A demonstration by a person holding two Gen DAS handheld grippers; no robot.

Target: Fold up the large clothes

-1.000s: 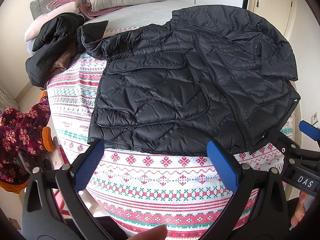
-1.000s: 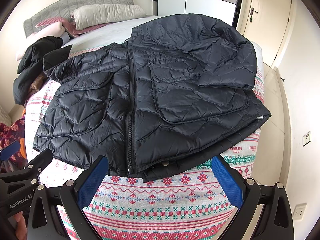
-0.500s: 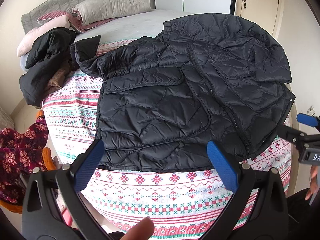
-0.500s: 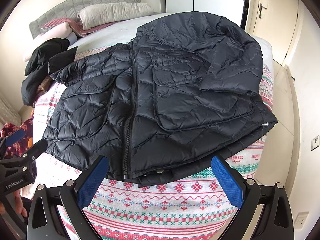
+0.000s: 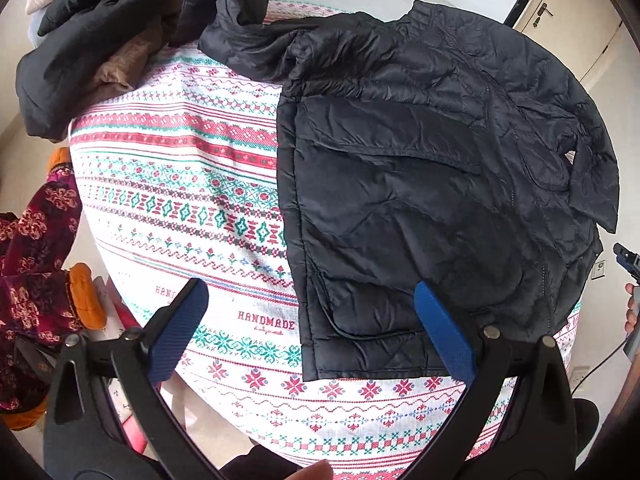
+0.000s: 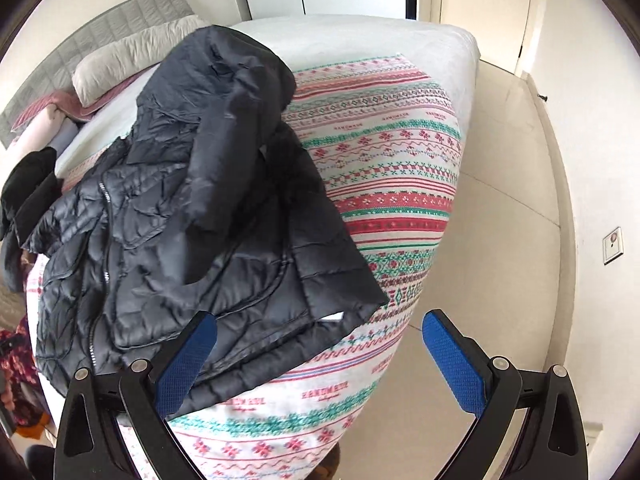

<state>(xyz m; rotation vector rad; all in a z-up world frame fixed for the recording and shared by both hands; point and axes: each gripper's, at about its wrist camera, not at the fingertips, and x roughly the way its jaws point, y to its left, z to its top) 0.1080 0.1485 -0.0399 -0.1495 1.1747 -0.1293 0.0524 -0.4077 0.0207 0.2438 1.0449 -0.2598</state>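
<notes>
— Bedroom, left wrist view: what's on the bed?
— A patterned blanket covers it, and a black jacket lies spread flat on that, one sleeve stretched toward a pile of dark clothes at the far left.
— And the left gripper?
— It hovers over the near edge, angled down at the jacket's hem. Its jaws stand wide apart and hold nothing; the right blue pad overlaps the hem in the picture, but I can't tell whether it touches.
— Right wrist view?
— Same jacket, seen from its other side, with the other sleeve folded over the front. A pillow and grey headboard sit behind, and pale floor runs alongside the bed.
— The right gripper?
— Low at the bed's near corner, pointing along it. Jaws wide apart, empty; the left pad sits just beside the jacket's lower corner, the right one over the floor.
</notes>
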